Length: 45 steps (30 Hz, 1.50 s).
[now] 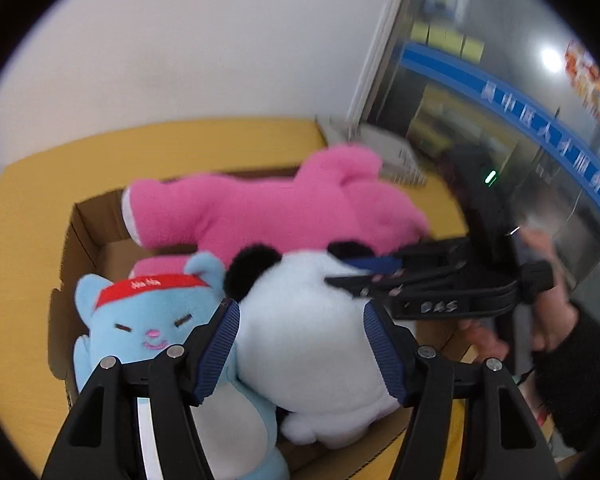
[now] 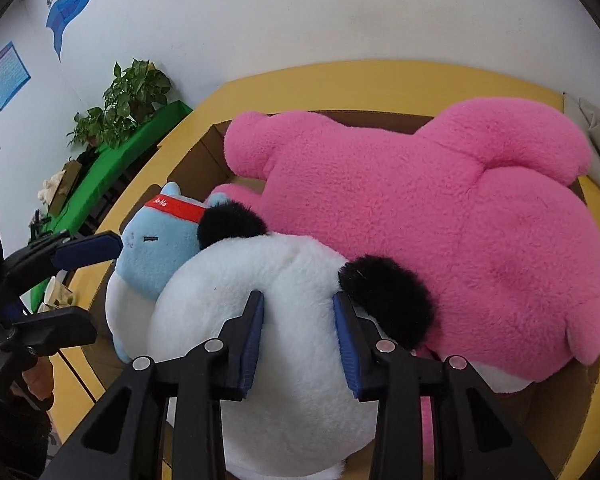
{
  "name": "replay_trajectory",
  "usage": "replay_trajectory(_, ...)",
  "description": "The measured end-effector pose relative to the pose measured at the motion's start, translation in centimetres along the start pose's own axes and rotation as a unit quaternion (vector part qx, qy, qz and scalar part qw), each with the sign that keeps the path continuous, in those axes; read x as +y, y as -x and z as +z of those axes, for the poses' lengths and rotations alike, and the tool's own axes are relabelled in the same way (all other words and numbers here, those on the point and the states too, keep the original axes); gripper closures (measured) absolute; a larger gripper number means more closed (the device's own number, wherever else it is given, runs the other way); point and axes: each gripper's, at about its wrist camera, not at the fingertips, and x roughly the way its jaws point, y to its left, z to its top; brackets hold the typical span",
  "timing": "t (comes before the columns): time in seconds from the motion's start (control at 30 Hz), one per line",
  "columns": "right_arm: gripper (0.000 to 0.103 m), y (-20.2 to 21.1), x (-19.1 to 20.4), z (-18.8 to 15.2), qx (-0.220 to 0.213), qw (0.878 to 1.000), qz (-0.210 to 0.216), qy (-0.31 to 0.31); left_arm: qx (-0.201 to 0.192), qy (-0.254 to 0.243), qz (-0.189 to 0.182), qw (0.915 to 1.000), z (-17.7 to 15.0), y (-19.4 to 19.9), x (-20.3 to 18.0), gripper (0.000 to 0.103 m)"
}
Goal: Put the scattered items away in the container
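A cardboard box (image 1: 76, 232) (image 2: 204, 156) on a yellow table holds three plush toys. A big pink plush (image 1: 268, 208) (image 2: 440, 216) lies along the far side. A blue cat plush with a red headband (image 1: 148, 324) (image 2: 156, 240) lies at the left. A white panda plush with black ears (image 1: 312, 344) (image 2: 260, 312) lies in front. My left gripper (image 1: 300, 312) is open, its fingers on either side of the panda. My right gripper (image 2: 298, 300) has its pads against the panda's white fur, pinching a fold of it; it also shows in the left wrist view (image 1: 364, 276).
The yellow table (image 1: 24, 216) (image 2: 380, 76) surrounds the box. A white wall stands behind. A green-covered table with potted plants (image 2: 128, 92) is far left. A glass door with a blue band (image 1: 500, 100) is at the right. A person's sleeved hand (image 1: 560, 344) holds the right gripper.
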Motion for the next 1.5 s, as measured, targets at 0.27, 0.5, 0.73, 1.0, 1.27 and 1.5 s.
replay_trajectory(0.27,0.060,1.3,-1.4,-0.5,-0.020,0.999,0.019,-0.041,0.062,-0.042,0.035,0.9966,-0.3,-4.3,-0.6,0.035)
replay_trajectory(0.5,0.008,15.0,0.1,-4.5,-0.118,0.993,0.008,0.007,0.070,-0.038,0.042,0.9959,0.1,-5.0,-0.6,0.034)
replay_trajectory(0.73,0.001,23.8,-2.7,-16.2,-0.114,0.993,-0.037,0.012,0.009,0.078,0.000,0.9969,-0.5,-1.3,1.0,0.027)
replay_trajectory(1.0,0.001,18.6,-3.9,-27.7,-0.022,0.997,-0.039,-0.068,-0.021,0.072,-0.050,0.9959,-5.4,4.5,-5.7,0.028)
replay_trajectory(1.27,0.008,14.8,-2.5,-30.0,-0.019,0.996,-0.030,-0.084,0.054,0.044,-0.151,0.9860,-8.6,-2.0,-12.9,0.028)
replay_trajectory(1.5,0.010,14.6,-3.4,-31.5,-0.040,0.989,0.060,-0.127,0.096,0.041,-0.199,0.9745,-10.1,-7.4,-15.8,0.026)
